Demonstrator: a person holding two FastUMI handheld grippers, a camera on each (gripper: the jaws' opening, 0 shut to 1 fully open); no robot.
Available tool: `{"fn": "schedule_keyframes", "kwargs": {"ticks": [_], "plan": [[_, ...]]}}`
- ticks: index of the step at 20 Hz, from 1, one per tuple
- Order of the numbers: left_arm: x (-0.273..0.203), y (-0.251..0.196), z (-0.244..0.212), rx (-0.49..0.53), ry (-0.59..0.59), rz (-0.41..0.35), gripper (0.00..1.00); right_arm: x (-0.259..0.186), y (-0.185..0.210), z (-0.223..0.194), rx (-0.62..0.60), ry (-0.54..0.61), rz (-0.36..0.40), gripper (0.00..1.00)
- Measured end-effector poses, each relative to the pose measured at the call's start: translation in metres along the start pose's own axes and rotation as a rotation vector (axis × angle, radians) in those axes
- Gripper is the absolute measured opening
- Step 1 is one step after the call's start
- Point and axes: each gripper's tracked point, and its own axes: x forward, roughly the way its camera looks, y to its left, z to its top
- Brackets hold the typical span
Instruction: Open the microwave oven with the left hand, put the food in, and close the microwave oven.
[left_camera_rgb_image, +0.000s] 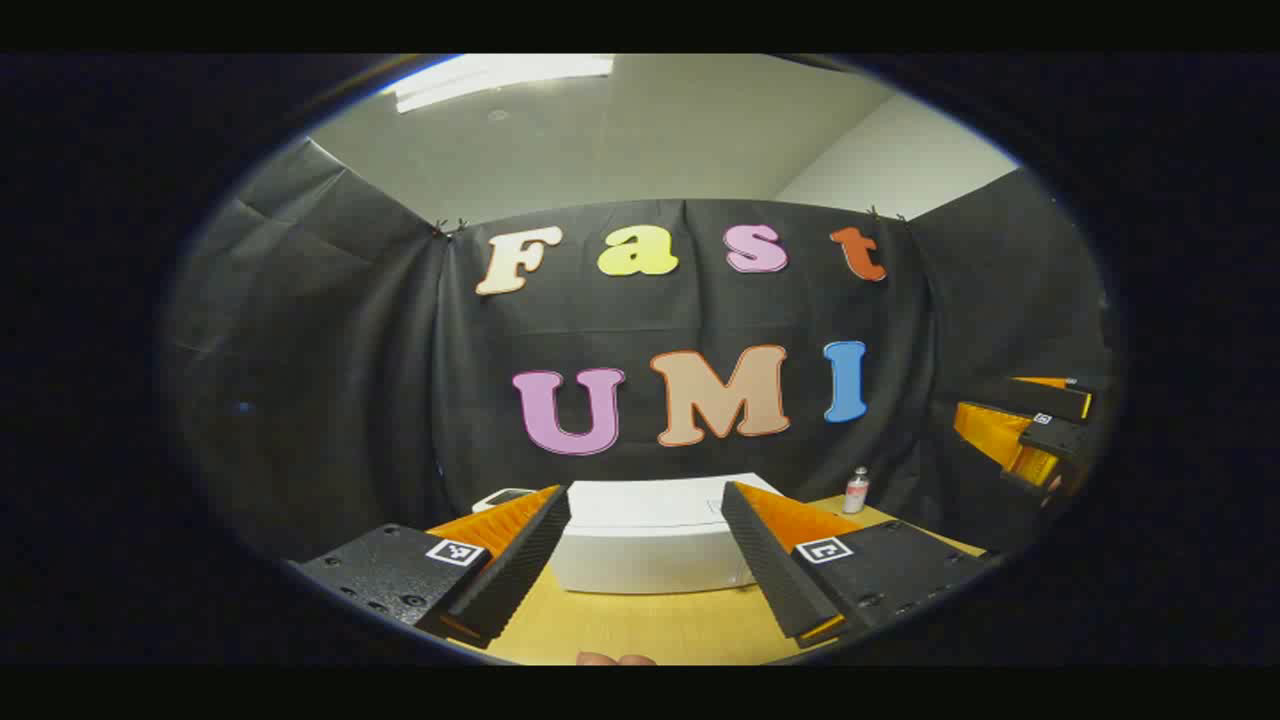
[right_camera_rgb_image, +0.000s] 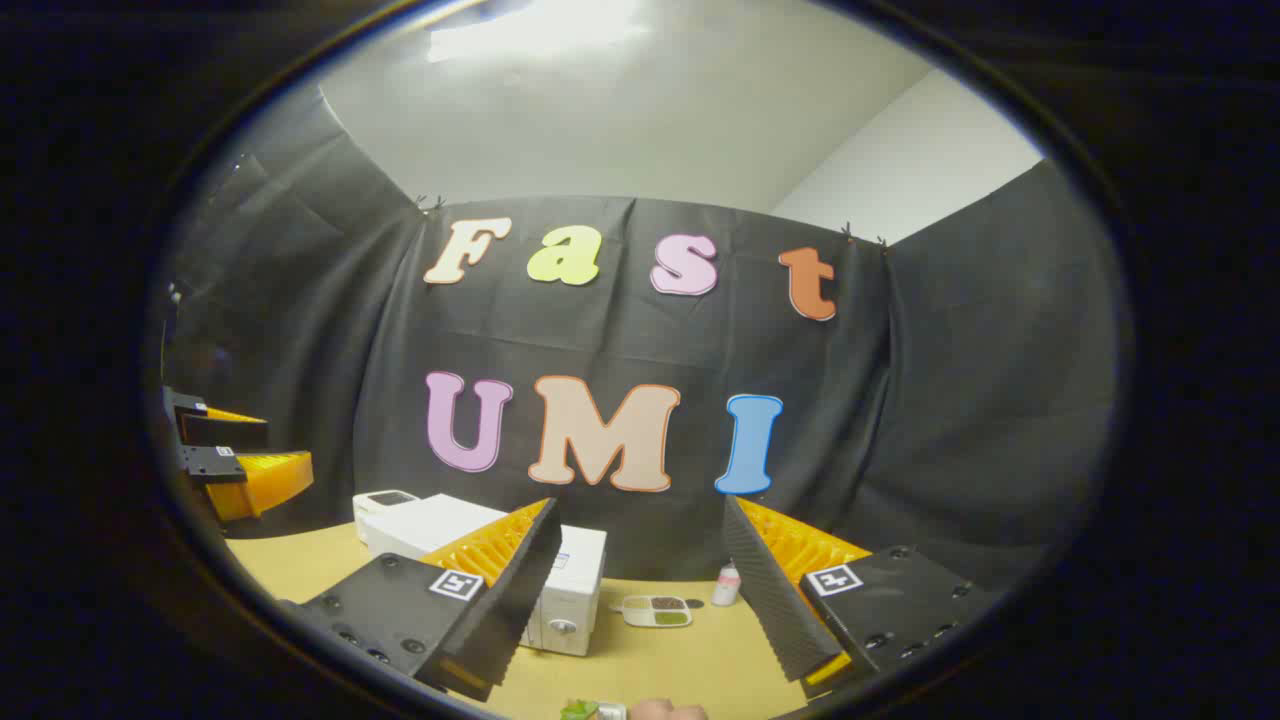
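- The left hand-held gripper (left_camera_rgb_image: 645, 545) hangs above the worktop (left_camera_rgb_image: 650, 625) with its fingers spread wide and nothing between them.
- In the left gripper view the white microwave oven (left_camera_rgb_image: 650, 545) sits on the worktop straight ahead, seen between the two fingers, with its door closed.
- A small white bottle (left_camera_rgb_image: 856, 490) stands on the worktop to the right of the microwave oven, near the black cloth wall.
- The right hand-held gripper (right_camera_rgb_image: 640, 590) is also spread open and holds nothing; it shows at the right edge of the left gripper view (left_camera_rgb_image: 1030, 435).
- In the right gripper view the microwave oven (right_camera_rgb_image: 570, 590) lies to the left, partly hidden behind the left finger.
- A small tray of food (right_camera_rgb_image: 657, 610) rests on the worktop (right_camera_rgb_image: 690, 665) just to the right of the microwave oven, with the bottle (right_camera_rgb_image: 727, 586) close beside it.
- A small white device (right_camera_rgb_image: 385, 503) sits behind the microwave oven on the left.
- The left hand-held gripper shows at the left edge of the right gripper view (right_camera_rgb_image: 235, 455).
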Motion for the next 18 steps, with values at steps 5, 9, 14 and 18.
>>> {"fn": "schedule_keyframes", "kwargs": {"ticks": [5, 9, 14, 18], "plan": [[-0.0016, -0.0026, 0.0061, 0.039, -0.014, 0.006, 0.96, 0.0029, -0.0016, 0.0024, 0.0, -0.017, 0.006, 0.96], [0.0, -0.0076, 0.0054, 0.035, -0.01, -0.002, 0.96, 0.0027, -0.0016, 0.0024, -0.001, -0.015, 0.008, 1.0], [-0.0005, -0.0064, 0.0035, 0.041, -0.01, 0.003, 0.96, 0.0032, -0.0017, 0.0006, -0.011, -0.013, 0.007, 1.0], [-0.0005, -0.0027, 0.0011, 0.042, -0.007, 0.012, 0.96, 0.0038, -0.0024, -0.0004, -0.009, -0.009, 0.003, 1.0]]}}
